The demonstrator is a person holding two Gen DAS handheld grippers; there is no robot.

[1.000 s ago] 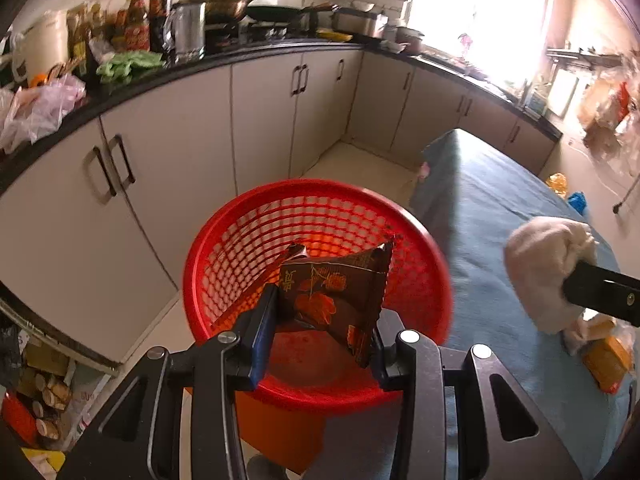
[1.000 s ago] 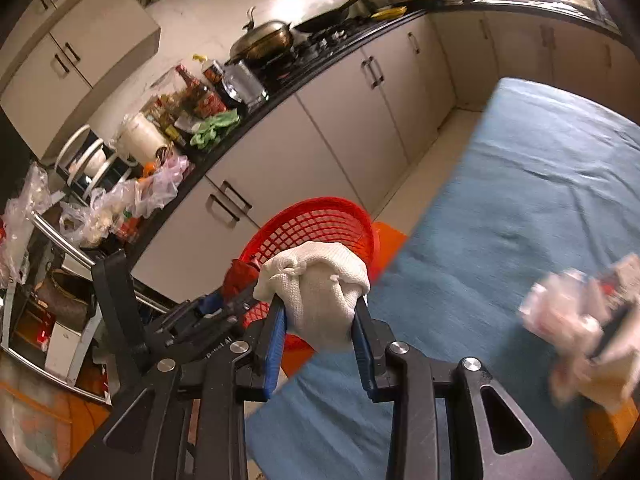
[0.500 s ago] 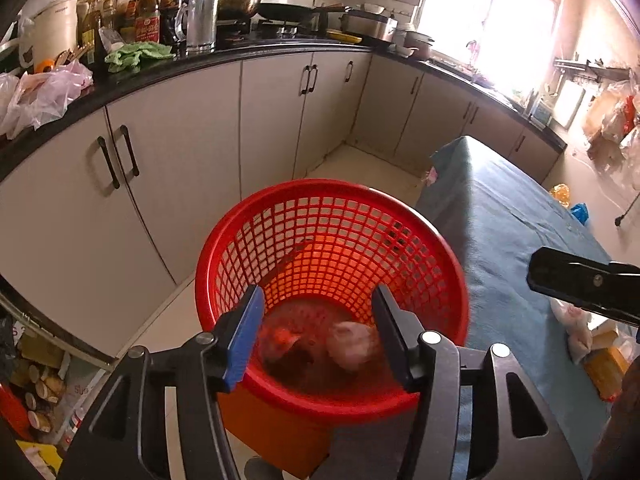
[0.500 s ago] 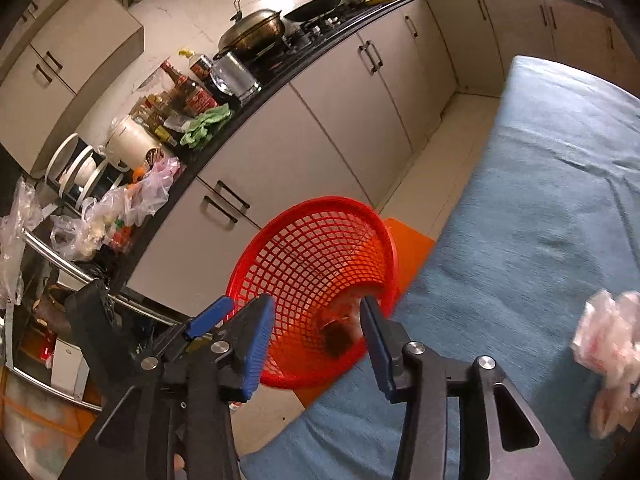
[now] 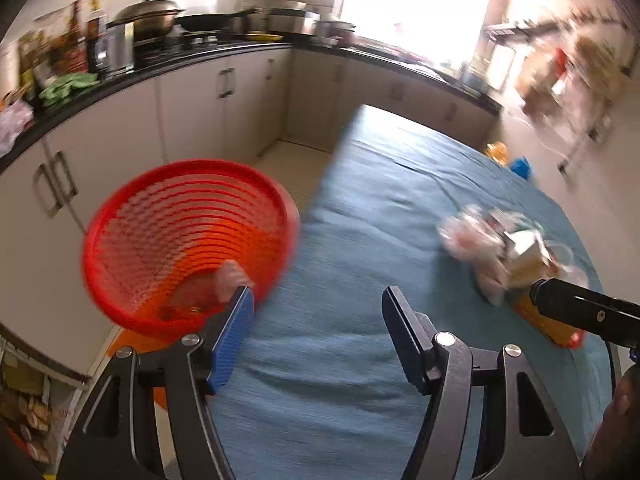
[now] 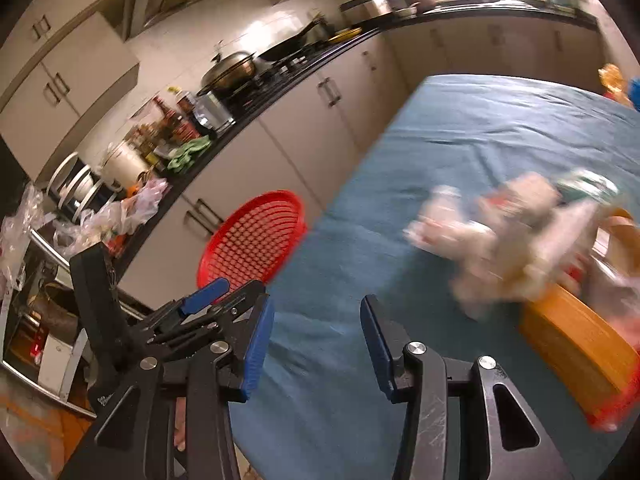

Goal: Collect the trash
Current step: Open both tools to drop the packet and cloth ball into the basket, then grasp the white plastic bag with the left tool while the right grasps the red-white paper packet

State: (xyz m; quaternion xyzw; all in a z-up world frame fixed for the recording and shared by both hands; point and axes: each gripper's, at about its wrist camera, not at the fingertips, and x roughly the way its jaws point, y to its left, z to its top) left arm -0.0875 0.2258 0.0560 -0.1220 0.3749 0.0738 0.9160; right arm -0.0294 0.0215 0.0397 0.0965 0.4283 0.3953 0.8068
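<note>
A red mesh basket stands beside the blue-covered table, with a pale wad and a dark wrapper lying at its bottom. My left gripper hangs over the table's edge next to the basket, its jaws opening with nothing between them. A blurred pile of crumpled wrappers and paper lies on the table to the right. In the right wrist view my right gripper stands open and empty over the cloth, the trash pile ahead on the right and the basket at the left.
An orange box lies under the pile's near side. White cabinets under a black counter crowded with pots and bottles run behind the basket. The left gripper's body shows at lower left in the right wrist view.
Both grippers let go: the dark wrapper and the pale wad dropped into the basket. Both then swung right, away from the basket and toward the trash pile on the table.
</note>
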